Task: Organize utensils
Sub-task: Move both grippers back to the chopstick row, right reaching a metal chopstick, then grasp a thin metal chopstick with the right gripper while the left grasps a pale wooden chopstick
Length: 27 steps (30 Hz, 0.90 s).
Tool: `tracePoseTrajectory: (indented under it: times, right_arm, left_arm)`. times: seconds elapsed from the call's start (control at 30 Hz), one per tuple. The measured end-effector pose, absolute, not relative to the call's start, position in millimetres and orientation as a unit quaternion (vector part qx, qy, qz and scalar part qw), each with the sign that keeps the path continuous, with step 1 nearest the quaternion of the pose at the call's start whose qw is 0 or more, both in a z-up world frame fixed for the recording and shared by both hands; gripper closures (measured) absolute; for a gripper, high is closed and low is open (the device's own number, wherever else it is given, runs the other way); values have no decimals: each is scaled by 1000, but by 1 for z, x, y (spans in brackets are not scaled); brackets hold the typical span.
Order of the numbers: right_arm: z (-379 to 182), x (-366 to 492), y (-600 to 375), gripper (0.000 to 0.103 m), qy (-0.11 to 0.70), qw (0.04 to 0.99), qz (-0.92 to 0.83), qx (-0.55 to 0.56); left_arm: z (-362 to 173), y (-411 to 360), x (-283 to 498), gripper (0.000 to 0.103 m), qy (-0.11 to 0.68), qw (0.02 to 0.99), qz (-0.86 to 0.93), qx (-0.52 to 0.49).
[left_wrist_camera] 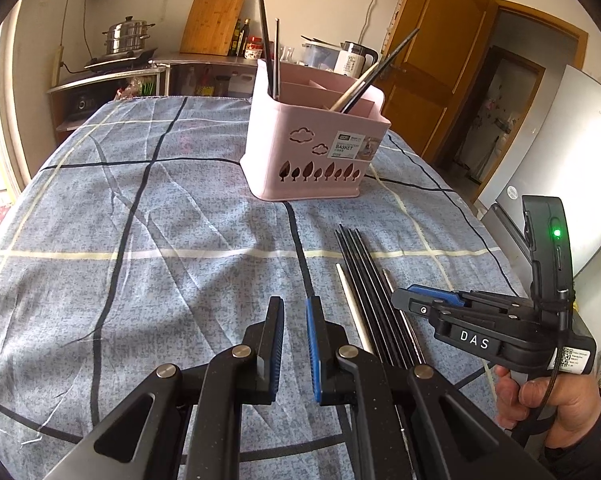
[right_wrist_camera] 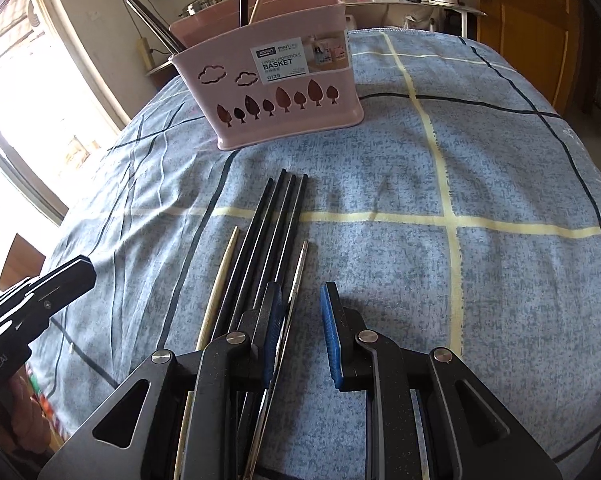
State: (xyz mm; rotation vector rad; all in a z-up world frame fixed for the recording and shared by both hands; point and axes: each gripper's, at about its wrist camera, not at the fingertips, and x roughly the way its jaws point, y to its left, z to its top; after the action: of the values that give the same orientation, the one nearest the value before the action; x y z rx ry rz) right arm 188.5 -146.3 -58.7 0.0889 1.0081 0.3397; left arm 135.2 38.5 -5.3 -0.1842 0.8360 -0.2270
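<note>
I am positioning the right gripper (right_wrist_camera: 300,320) over a row of chopsticks lying side by side on the cloth-covered surface (right_wrist_camera: 500,160), just in front of the pink basket (right_wrist_camera: 284,92). Its jaws are standing partly apart, holding nothing; the metal chopstick (right_wrist_camera: 298,272) is running between them, while the black chopsticks (right_wrist_camera: 276,216) and the pale wooden chopstick (right_wrist_camera: 222,276) are lying to their left. The left gripper (left_wrist_camera: 294,320) is hovering over bare cloth with its jaws nearly together and empty. I am judging the main risk to be a mixed pickup: the sticks are lying touching or nearly so, so a closing jaw could catch a black one along with the metal one, or roll the thin rod away on the wrinkled cloth. The near ends of all the sticks are hiding beneath the gripper body, and I am unable to tell which basket compartment is taking which type, since the dividers are only partly showing.
</note>
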Motion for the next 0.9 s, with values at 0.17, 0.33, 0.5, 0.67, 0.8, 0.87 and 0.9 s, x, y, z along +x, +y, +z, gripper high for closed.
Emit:
tracePoseTrajectory:
  times: [0.17,0.33,0.5,0.67,0.8,0.87,0.9]
  right_arm:
    - [-59,186,-149,92,482,861,161,32]
    - [-59,184,-151,95,486,859,162,22]
    - [-59,179,-158,97,486,859,161,21]
    - [-59,175,-171,97,486,859,159,35]
    - [-60,174,-176,97,485,859,160,42]
    - [-60,174,-177,97,484,859,160,44]
    - [-60,174,-177,97,484,859,160,44]
  left_arm:
    - [-11,27,146,93,417,896,-119,-92]
    - [-19,10,161,93,435,885,-135,-100]
    - [-30,-8,176,93,451,877,-139,-90]
    - [-41,-16,186,93,464,872,-131,-84]
    - [-47,-20,190,91,469,871,-123,-77]
    - [-48,-22,192,89,469,872,-120,-73]
    - [-48,-23,192,88,468,873,-119,-69]
